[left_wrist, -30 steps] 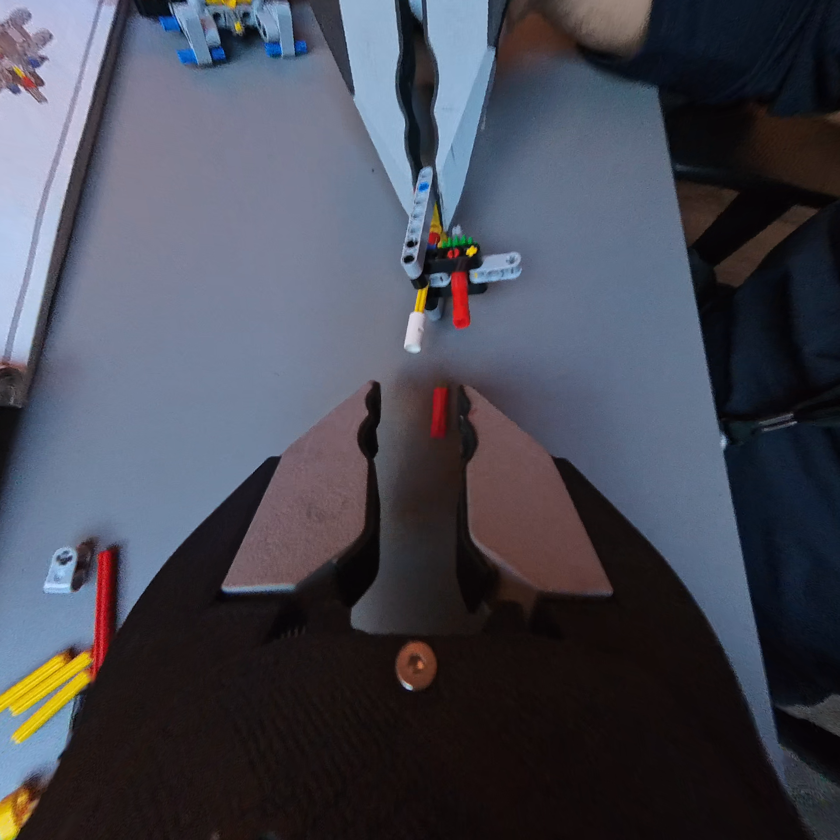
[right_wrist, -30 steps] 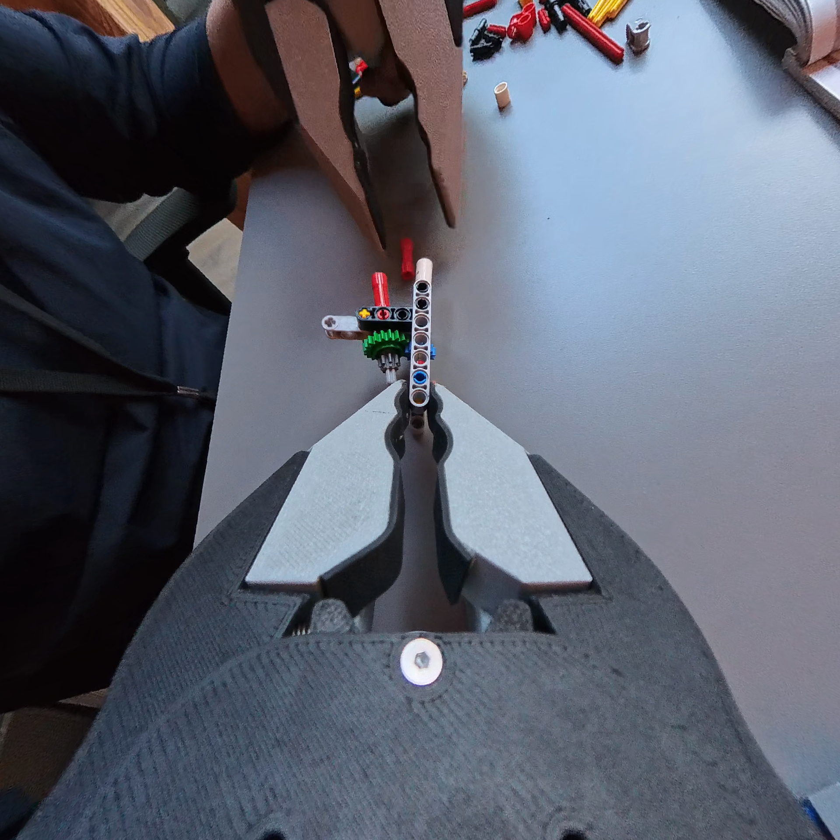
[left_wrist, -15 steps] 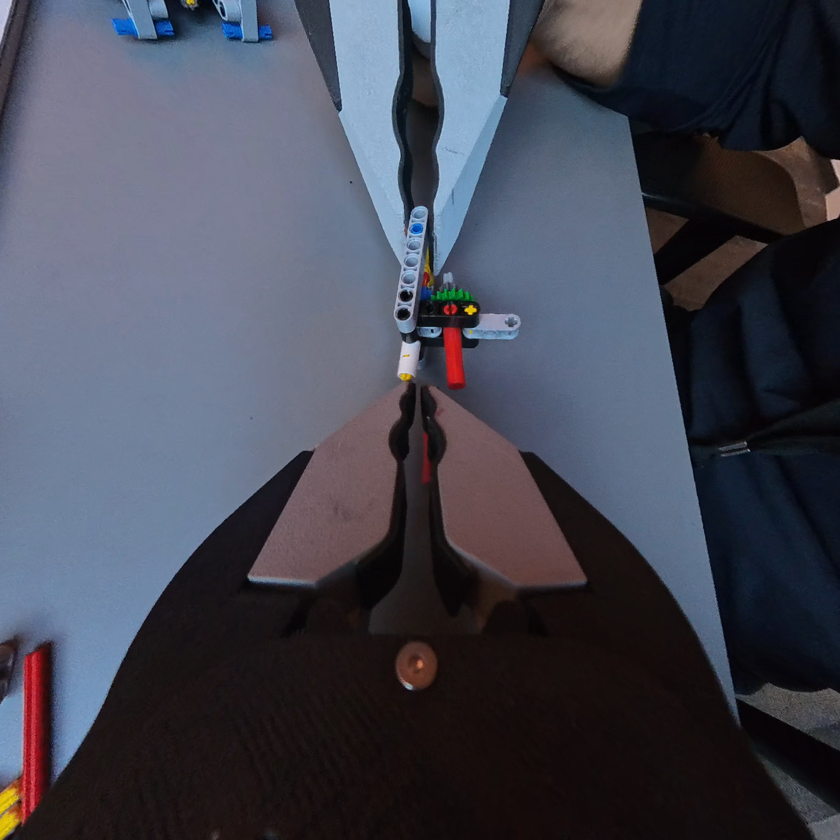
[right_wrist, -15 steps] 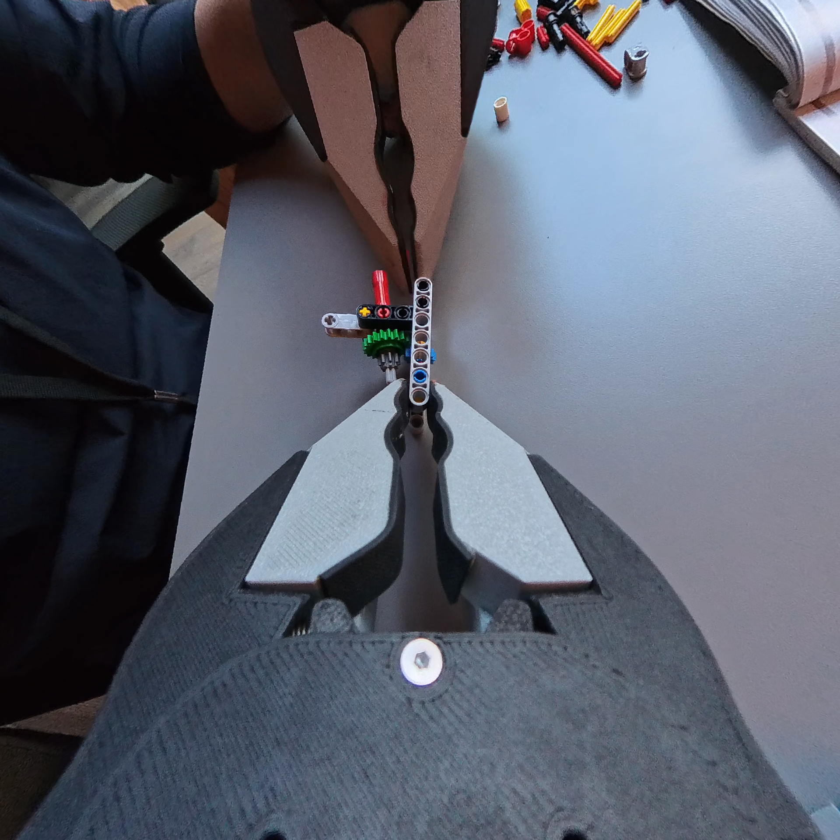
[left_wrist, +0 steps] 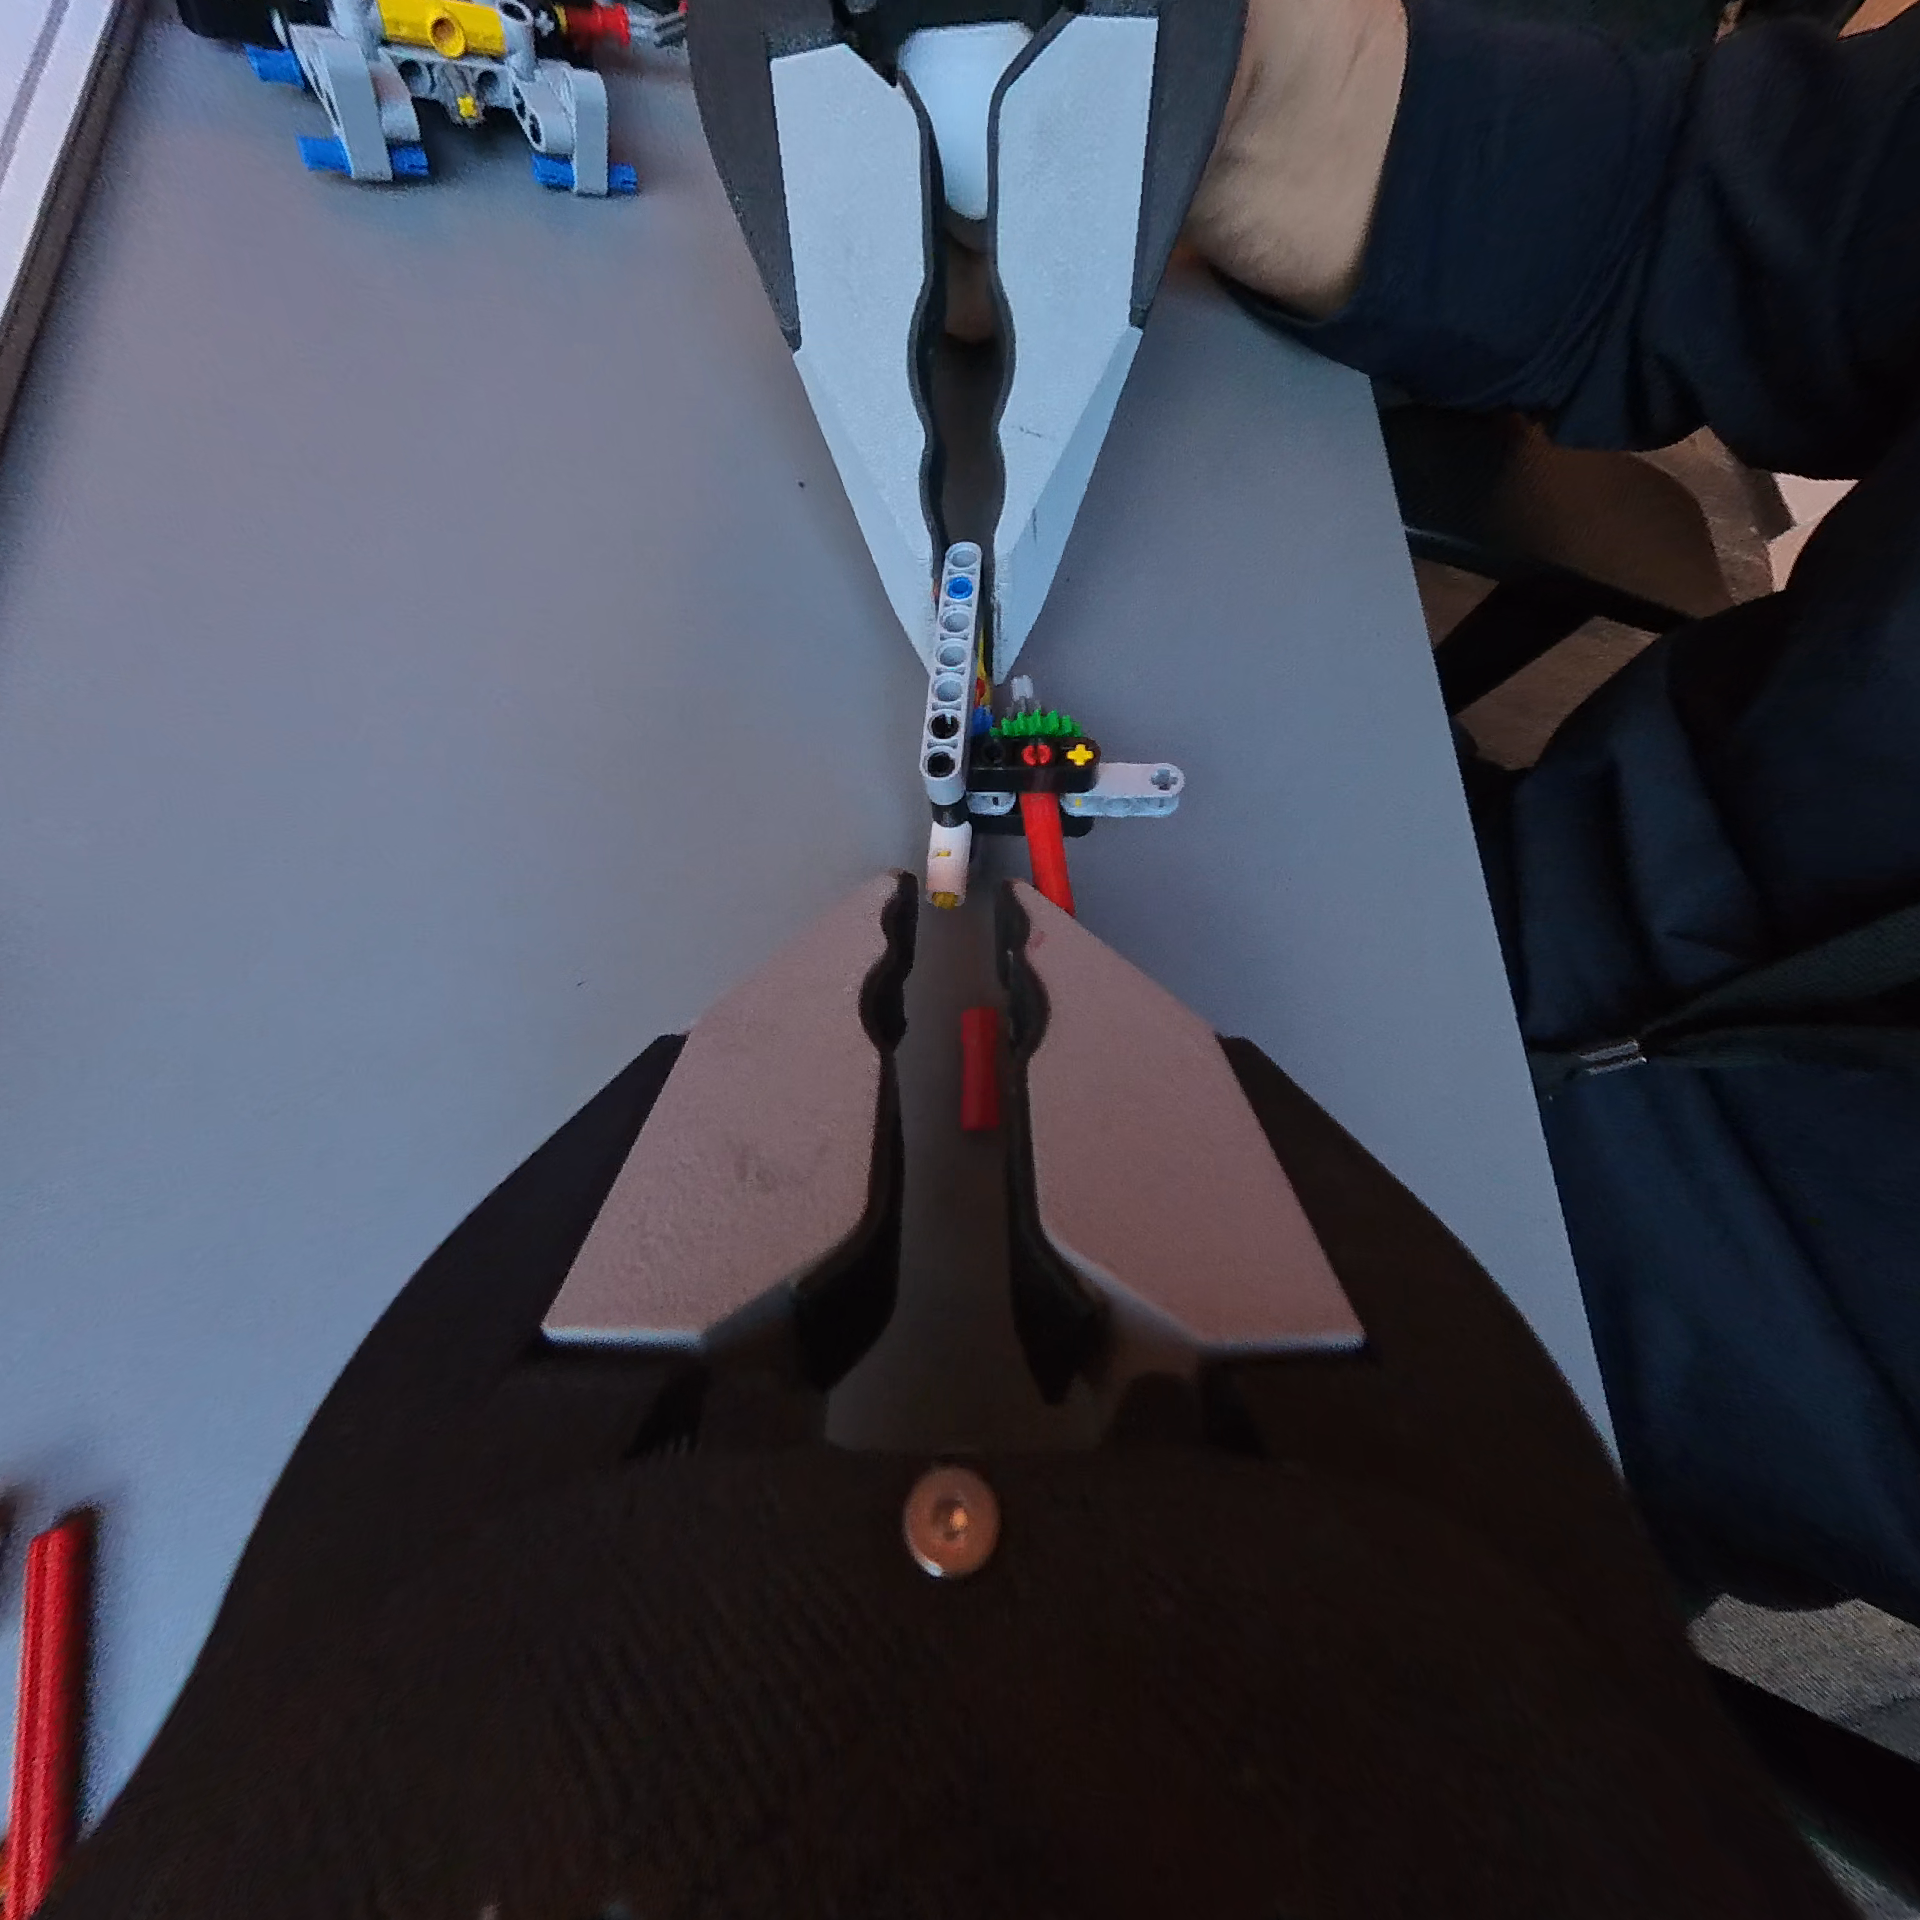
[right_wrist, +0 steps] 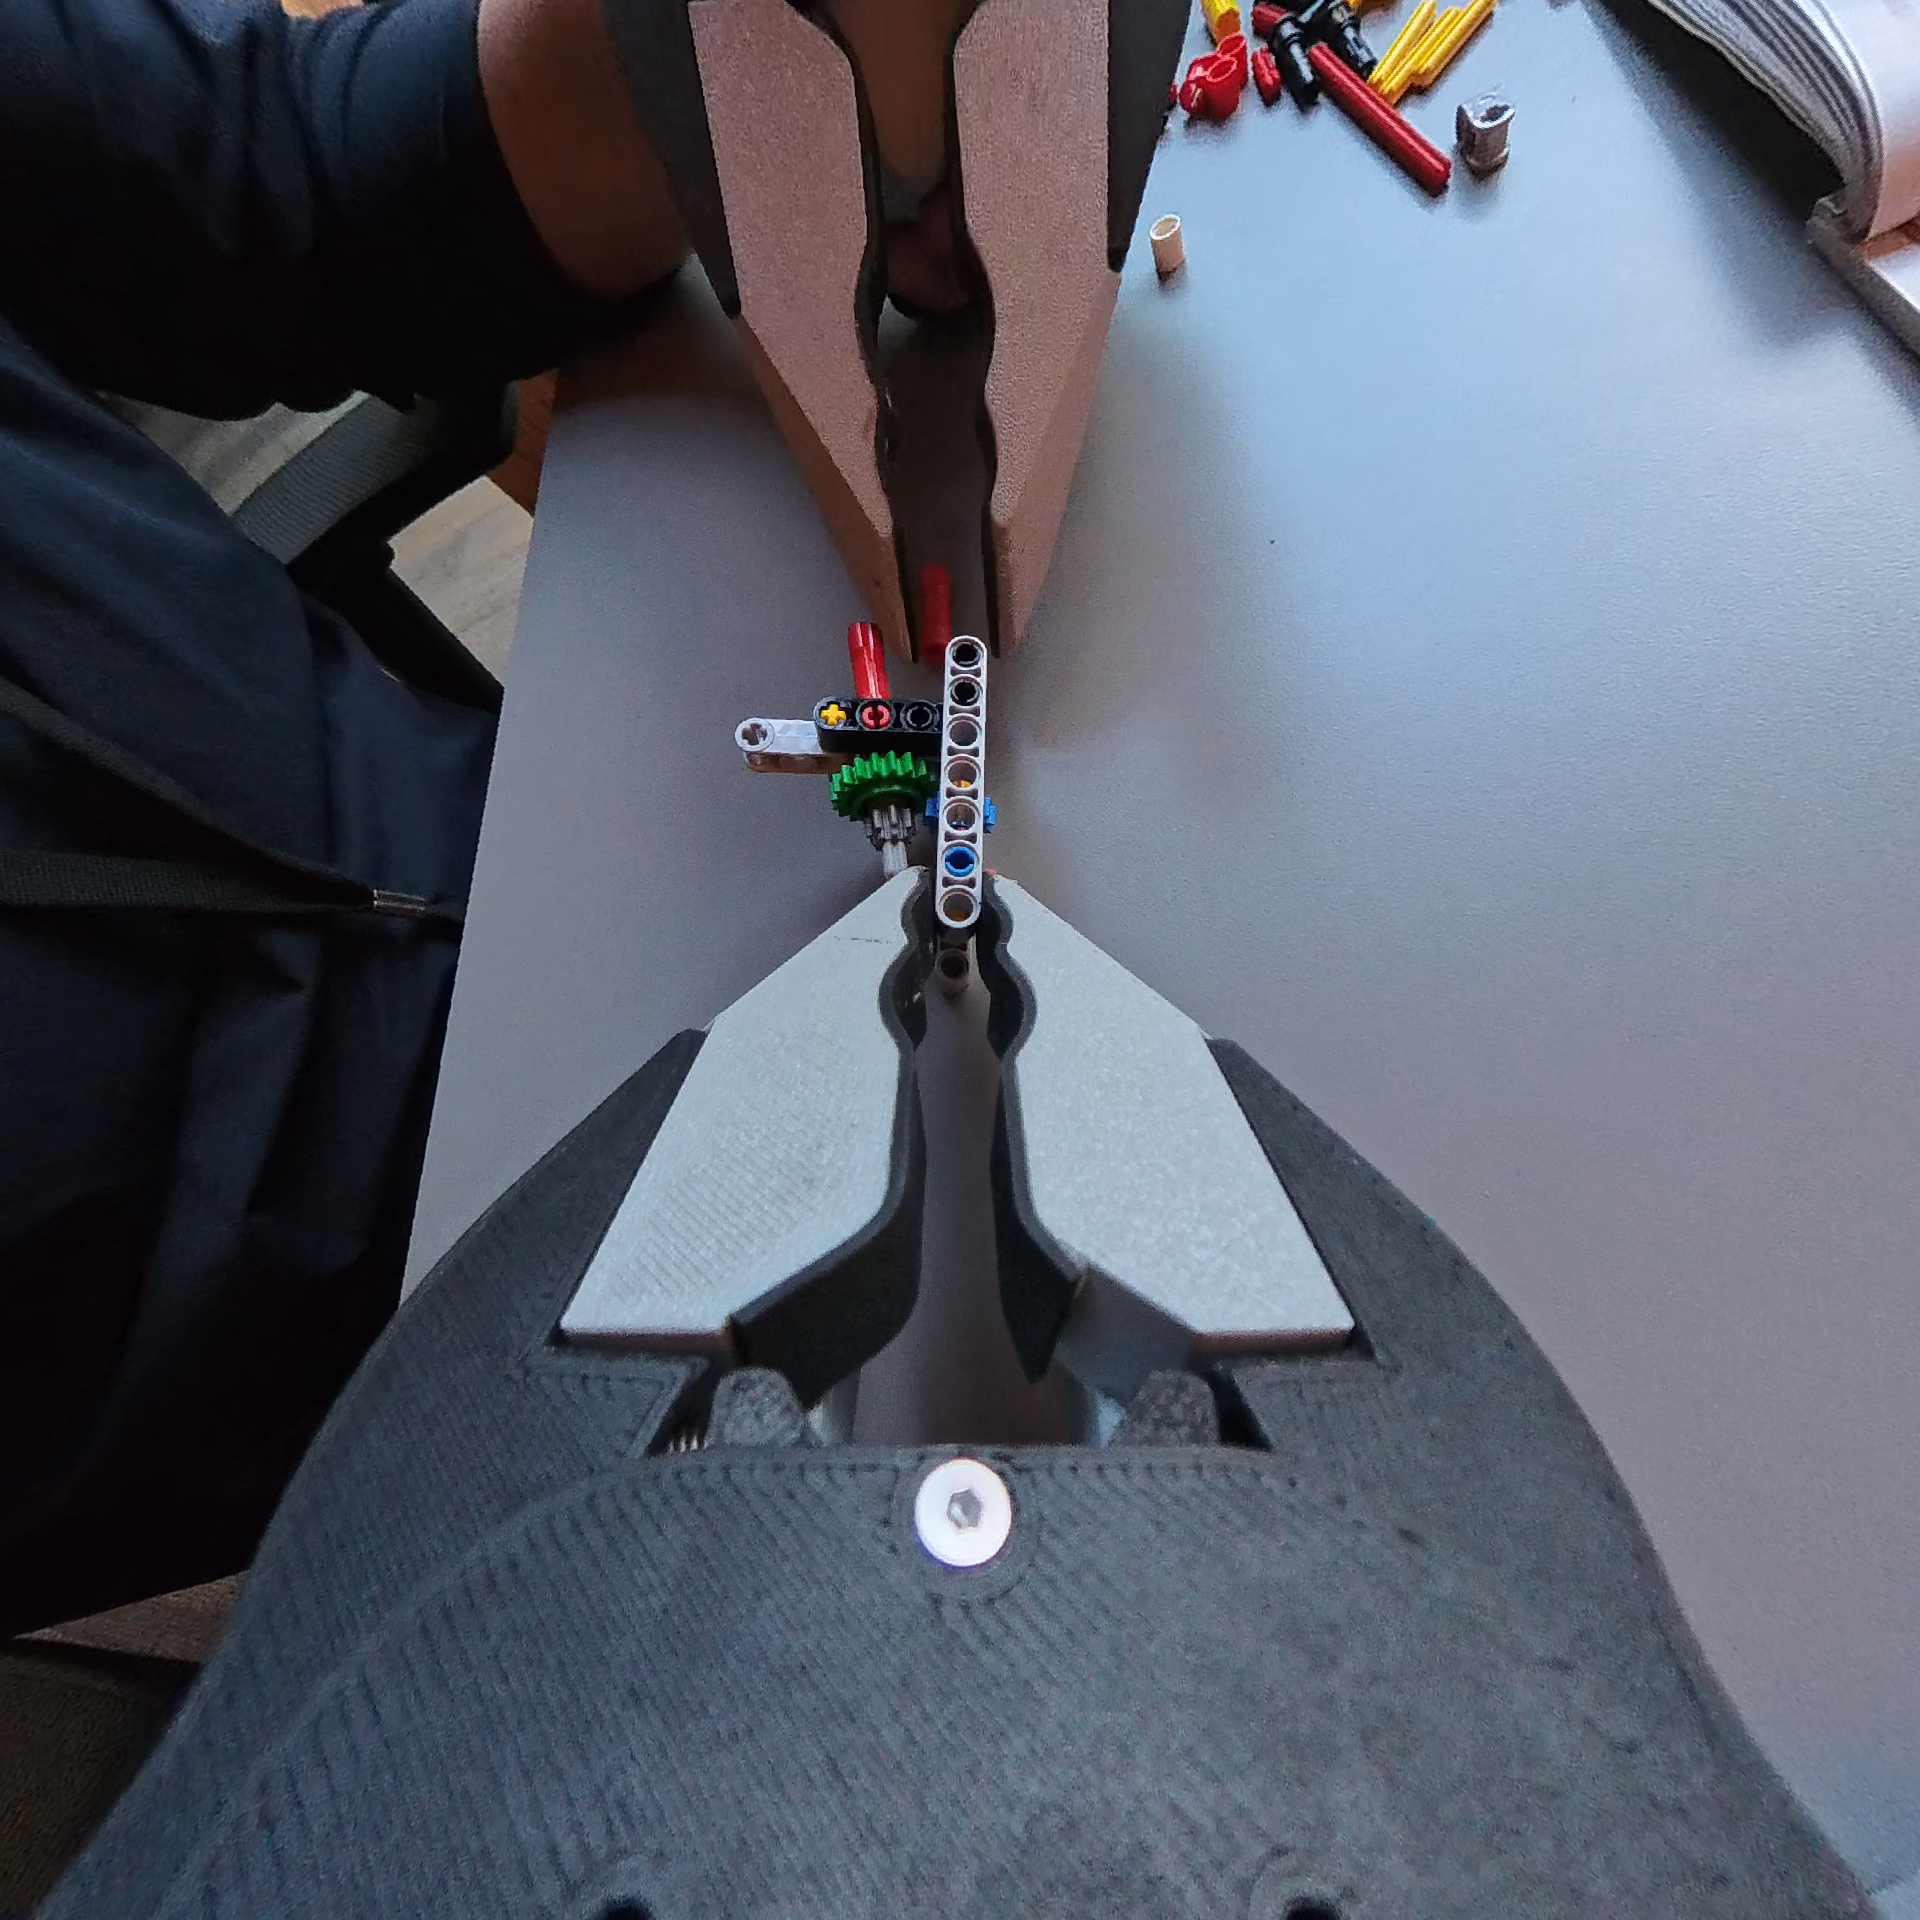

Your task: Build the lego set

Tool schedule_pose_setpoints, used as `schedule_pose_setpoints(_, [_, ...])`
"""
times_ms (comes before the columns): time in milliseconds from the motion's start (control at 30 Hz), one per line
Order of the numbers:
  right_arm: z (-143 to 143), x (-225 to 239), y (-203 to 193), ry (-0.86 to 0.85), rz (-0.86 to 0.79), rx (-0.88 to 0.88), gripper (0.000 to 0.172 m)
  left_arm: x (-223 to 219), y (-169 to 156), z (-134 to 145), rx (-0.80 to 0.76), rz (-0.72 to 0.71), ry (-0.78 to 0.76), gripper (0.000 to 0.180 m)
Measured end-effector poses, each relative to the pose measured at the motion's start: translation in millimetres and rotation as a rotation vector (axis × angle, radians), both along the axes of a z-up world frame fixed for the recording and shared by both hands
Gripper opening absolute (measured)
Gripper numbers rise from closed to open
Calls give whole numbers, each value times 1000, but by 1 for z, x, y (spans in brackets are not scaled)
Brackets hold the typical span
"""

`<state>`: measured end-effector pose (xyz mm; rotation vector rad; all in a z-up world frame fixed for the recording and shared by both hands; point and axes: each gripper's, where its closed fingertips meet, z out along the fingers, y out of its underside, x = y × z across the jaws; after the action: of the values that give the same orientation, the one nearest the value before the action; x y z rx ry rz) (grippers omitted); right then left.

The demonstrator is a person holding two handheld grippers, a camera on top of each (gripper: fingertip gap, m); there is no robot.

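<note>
My right gripper (right_wrist: 961, 896) is shut on the near end of a grey holed beam (right_wrist: 961, 774), part of a small assembly (left_wrist: 1023, 758) with a green gear (right_wrist: 881, 784), a black beam and a red axle (left_wrist: 1042, 847). The assembly stands on the grey table (left_wrist: 416, 623). My left gripper (left_wrist: 956, 894) faces it, open, with its tips just short of the assembly's white bush (left_wrist: 948, 868). A short red pin (left_wrist: 977, 1070) lies on the table between the left fingers, close to the right one, with a gap to the left one. The pin also shows in the right wrist view (right_wrist: 933, 597).
A grey, blue and yellow brick model (left_wrist: 457, 94) stands at the table's far left. A red rod (left_wrist: 47, 1704) lies near left. Loose red, yellow and black pieces (right_wrist: 1351, 73), a tan bush (right_wrist: 1169, 244) and a booklet (right_wrist: 1860, 114) lie behind the left gripper. A seated person in dark clothing (left_wrist: 1714, 935) is at the table's edge. About 5 cm separates my left fingertips from my right. The short red pin (left_wrist: 977, 1070) sits 4 cm or so from the ends of my left fingers. My right wrist view (right_wrist: 938, 589) looks at it from another angle.
My left gripper moved forward over the red pin, shut around it, then opened again; the pin now lies on the table farther back between the fingers. The right gripper kept its hold.
</note>
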<state>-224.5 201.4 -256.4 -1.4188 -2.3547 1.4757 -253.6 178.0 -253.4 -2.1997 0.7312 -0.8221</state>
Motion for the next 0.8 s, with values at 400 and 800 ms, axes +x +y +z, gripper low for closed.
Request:
schedule_pose_setpoints(400, [1, -1, 1, -19, -5, -55, 4, -4, 0, -3, 0, 13, 17, 3])
schedule_pose_setpoints(800, [-2, 6, 27, 20, -55, 43, 19, -13, 0, -6, -1, 45, 34, 3])
